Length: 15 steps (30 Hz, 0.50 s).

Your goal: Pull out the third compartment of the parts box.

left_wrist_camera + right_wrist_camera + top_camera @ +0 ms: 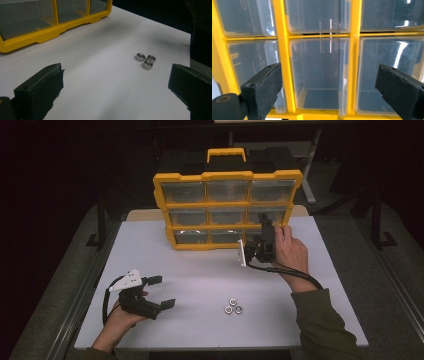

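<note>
A white table [200, 275] carries a yellow plastic organizer case [227, 210] that stands upright at its far side, with a yellow carry handle [226, 154] on top and a grid of clear, smooth-walled plastic drawers [319, 75] set in three rows of three; the drawers seen close in the right gripper view look empty. The right gripper [264, 231] is held up against the lower right part of the case, its black, blocky fingers [262, 87] spread wide apart and holding nothing, with the bottom middle drawer framed between them. The left gripper [160, 292] rests low near the table's front left corner, its fingers [40, 92] also wide apart and empty, pointing across the bare surface. Three small hexagonal steel nuts [145, 60] lie bunched together, touching one another, on the table near its front edge, between the two hands and well apart from the case.
</note>
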Motion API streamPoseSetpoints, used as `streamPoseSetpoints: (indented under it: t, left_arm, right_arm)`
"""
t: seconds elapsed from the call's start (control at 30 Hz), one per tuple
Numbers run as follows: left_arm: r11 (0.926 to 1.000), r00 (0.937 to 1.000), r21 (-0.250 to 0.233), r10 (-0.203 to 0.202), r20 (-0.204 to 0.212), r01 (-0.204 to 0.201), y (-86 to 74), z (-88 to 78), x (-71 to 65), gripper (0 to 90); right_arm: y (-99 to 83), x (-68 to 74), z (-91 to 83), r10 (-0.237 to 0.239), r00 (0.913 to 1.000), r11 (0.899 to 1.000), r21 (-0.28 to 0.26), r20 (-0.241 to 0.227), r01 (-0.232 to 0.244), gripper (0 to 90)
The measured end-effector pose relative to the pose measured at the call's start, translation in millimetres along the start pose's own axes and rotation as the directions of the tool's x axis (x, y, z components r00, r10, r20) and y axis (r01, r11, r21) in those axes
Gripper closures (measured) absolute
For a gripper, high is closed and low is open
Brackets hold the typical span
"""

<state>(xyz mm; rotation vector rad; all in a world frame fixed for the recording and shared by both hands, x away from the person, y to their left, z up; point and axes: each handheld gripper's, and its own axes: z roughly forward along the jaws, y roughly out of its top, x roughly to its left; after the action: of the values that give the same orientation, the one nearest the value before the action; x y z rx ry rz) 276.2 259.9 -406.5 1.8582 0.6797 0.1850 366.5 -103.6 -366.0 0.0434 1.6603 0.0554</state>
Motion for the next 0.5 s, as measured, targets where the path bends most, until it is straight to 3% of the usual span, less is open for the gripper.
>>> streamPoseSetpoints:
  t: [0.5]
  left_arm:
    - [1.0000,1.0000,0.001,0.004,0.002,-0.004,-0.1,-0.2,0.3,0.0]
  right_arm:
    - [-2.9,-17.9,2.2,0.004,0.9986,1.000,0.011,0.052,-0.005,7.0]
